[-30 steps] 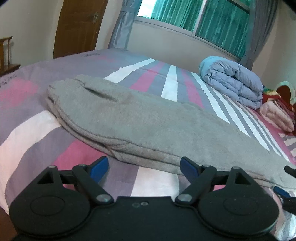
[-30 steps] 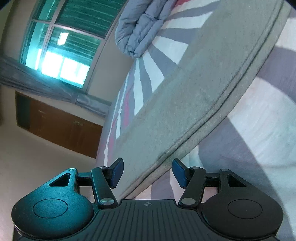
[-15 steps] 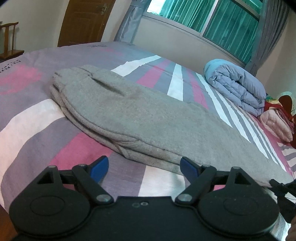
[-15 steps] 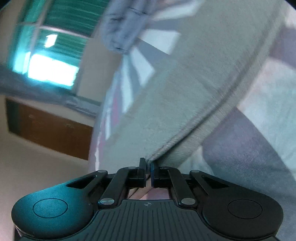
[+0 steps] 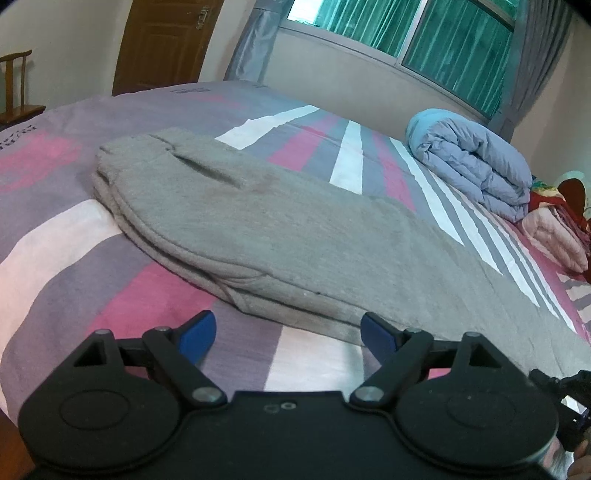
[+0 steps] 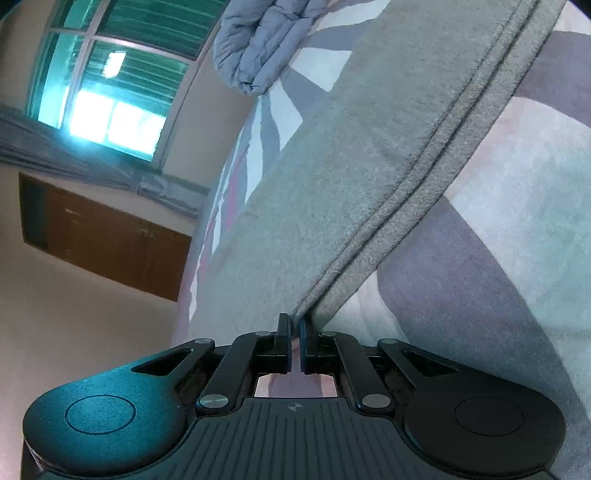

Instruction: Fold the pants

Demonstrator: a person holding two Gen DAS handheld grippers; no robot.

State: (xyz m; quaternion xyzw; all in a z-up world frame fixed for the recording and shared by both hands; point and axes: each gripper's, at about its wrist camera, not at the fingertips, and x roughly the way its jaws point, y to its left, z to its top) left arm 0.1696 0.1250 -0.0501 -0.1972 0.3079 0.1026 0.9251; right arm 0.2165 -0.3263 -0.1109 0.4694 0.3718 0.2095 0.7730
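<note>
Grey sweatpants (image 5: 280, 236) lie lengthwise on the striped bed, legs stacked one on the other, waistband at the far left. My left gripper (image 5: 288, 334) is open and empty, hovering just in front of the pants' near edge. My right gripper (image 6: 294, 326) is shut on the near hem of the pants (image 6: 351, 177), pinching the layered edge between its blue pads. Its black body shows at the lower right of the left wrist view (image 5: 569, 384).
A rolled blue-grey duvet (image 5: 476, 166) and folded pink bedding (image 5: 554, 236) lie at the bed's far right. A wooden chair (image 5: 18, 99) and brown door (image 5: 162, 40) stand at the left. A curtained window (image 5: 424, 33) is behind the striped bedsheet (image 5: 74, 240).
My right gripper closed from open onto the pants' hem. The left gripper stayed open and drew back and up a little, so the pants sit farther from it.
</note>
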